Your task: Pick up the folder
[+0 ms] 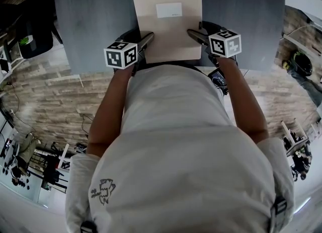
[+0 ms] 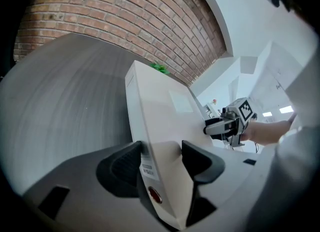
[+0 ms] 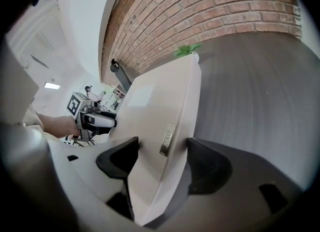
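A thick beige folder (image 1: 168, 25) with a white label lies on the grey table (image 1: 90, 20), its near edge towards me. My left gripper (image 1: 147, 40) is at its near left corner and my right gripper (image 1: 193, 34) at its near right corner. In the left gripper view the folder (image 2: 165, 110) sits between the jaws of my left gripper (image 2: 160, 163), one pad on the spine with a red dot, the other on the cover. In the right gripper view my right gripper (image 3: 162, 158) grips the folder (image 3: 155, 110) the same way, beside a metal clasp.
A red brick wall (image 2: 125, 15) rises behind the table's far edge, with a small green plant (image 2: 159, 67) past the folder's far end. The table's near edge runs just under both grippers, close to my body. Office clutter lies on the floor at both sides.
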{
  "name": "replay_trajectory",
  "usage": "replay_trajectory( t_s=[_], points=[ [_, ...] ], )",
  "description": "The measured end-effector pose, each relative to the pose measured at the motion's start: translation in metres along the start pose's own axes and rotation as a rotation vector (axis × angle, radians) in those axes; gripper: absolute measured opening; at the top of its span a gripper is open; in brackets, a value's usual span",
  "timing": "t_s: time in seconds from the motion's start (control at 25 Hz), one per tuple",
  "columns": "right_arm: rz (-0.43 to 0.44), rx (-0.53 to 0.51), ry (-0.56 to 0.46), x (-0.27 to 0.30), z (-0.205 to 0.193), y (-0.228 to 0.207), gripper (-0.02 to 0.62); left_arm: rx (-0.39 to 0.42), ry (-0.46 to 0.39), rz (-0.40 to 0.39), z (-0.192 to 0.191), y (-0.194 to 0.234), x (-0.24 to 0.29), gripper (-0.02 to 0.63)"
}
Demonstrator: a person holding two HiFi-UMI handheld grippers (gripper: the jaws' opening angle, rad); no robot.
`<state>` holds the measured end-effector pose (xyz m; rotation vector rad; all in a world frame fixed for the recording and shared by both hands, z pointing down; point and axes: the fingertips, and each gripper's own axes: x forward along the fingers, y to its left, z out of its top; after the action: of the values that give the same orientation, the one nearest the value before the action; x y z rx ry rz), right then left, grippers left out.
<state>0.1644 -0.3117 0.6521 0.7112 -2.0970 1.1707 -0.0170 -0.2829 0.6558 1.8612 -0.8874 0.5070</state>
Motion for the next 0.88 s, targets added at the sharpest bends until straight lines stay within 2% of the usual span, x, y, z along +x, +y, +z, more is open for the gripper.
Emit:
replay_trajectory(
  t_s=[0.32, 0.88],
  points=[
    [-0.017, -0.022, -0.043, -0.012, 0.001, 0.006, 0.31, 0.038, -0.05, 0.015, 0.003, -0.012, -0.009, 0.262],
    [-0.085, -0.053, -0.185, -0.063, 0.003, 0.02, 0.308, 0.154, -0.147, 0.05, 0.02, -0.058, -0.032, 0.259]
  ],
)
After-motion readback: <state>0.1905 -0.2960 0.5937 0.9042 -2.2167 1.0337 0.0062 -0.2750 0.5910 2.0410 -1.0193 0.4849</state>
